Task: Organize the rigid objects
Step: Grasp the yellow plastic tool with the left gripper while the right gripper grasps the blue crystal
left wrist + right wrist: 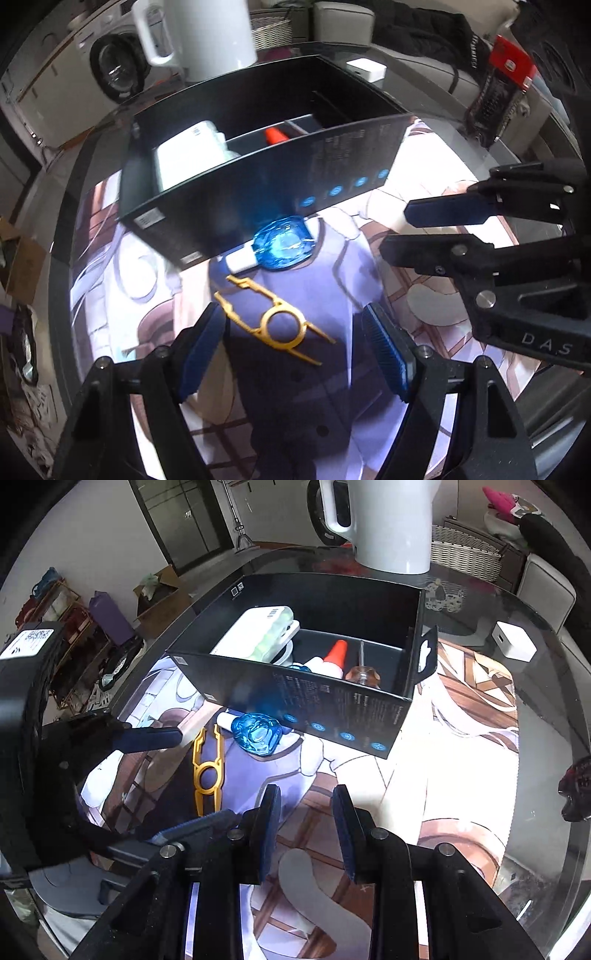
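Note:
A yellow plastic tool [271, 321] lies flat on the printed mat, also in the right wrist view [207, 771]. My left gripper [295, 345] is open and hangs just above it, fingers on either side. A blue translucent piece [283, 244] with a white tube [242, 260] lies against the front wall of the black box [258, 192]. The box [314, 709] holds a white case [258, 633], a white bottle with an orange cap [338, 651] and a screwdriver [364, 674]. My right gripper [304, 834] is open and empty, over the mat to the right of the yellow tool.
A white kettle [384, 520] stands behind the box on the round glass table [546, 709]. A small white cube [515, 640] sits at the back right. A dark red-topped package [498, 92] lies near the table's right edge.

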{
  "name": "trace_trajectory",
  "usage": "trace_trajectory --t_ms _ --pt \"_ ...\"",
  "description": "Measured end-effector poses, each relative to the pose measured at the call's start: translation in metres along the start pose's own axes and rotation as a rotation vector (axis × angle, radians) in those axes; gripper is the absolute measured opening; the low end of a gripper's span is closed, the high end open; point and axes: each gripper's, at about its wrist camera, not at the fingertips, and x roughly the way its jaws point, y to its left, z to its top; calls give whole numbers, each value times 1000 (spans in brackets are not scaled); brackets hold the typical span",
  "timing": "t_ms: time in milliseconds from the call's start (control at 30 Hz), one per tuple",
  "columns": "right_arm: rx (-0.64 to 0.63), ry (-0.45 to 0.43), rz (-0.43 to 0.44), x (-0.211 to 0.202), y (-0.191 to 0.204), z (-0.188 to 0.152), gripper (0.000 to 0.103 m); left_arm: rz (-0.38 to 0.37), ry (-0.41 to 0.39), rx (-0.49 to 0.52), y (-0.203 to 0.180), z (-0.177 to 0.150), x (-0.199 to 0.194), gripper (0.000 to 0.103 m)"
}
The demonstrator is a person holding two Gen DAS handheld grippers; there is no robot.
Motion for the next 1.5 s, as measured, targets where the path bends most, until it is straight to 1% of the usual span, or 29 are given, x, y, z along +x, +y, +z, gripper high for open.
trace_trajectory --t_ms 33,200,267,333,433,533,633,700,767,867,933,967,1033,1067,1100,1133,1167,1200,1267,1400,1500 --pt "1 0 1 0 -4 -1 30 -12 8 12 0 0 3 77" --pt "5 -1 0 5 -2 2 30 24 6 61 -10 0 7 79" --pt "2 -3 -1 4 -7 -4 30 39 6 77 -13 -1 7 79" --pt "-1 -3 -5 6 -9 -6 34 48 6 89 -14 -2 8 80" --pt "-5 -8 -21 8 -10 -8 40 37 8 59 -5 -5 8 80" --pt "-4 -8 -34 9 -12 -11 41 12 5 14 9 -6 9 80" --pt "4 -16 -32 7 -13 -10 41 23 -8 -3 17 -9 6 80" --pt "10 -44 -37 1 -12 -10 41 20 -38 -16 19 -10 -3 80" --pt "23 -91 -40 -10 -10 -8 42 22 -104 -32 21 -11 -19 80" --pt "47 -153 -33 -23 -8 -8 56 54 -189 -31 22 -10 -38 83" --pt "62 -183 -33 -29 -7 -8 56 52 -226 -46 25 -10 -46 83" --pt "64 -211 -39 -32 -6 -8 56 45 -244 -54 25 -10 -50 83" --pt "61 -281 -61 -43 -4 -9 56 64 -291 -70 29 -9 -58 83" --pt "67 -319 -76 -47 -4 -10 60 78 -313 -73 31 -10 -62 83" --pt "81 -367 -84 -53 -5 -12 68 90 -338 -79 31 -9 -66 83" --pt "91 -399 -87 -57 -7 -12 72 102 -365 -90 32 -10 -70 83" --pt "100 -431 -91 -60 -8 -14 79 105 -386 -97 35 -10 -74 83" --pt "103 -446 -95 -62 -8 -14 80 103 -403 -102 36 -10 -78 83" --pt "101 -458 -97 -64 -9 -14 80 97 -416 -110 38 -11 -82 83" --pt "100 -470 -96 -66 -8 -14 80 115 -419 -125 41 -7 -81 83" --pt "96 -482 -89 -69 -7 -13 80 108 -432 -140 42 -7 -84 83"
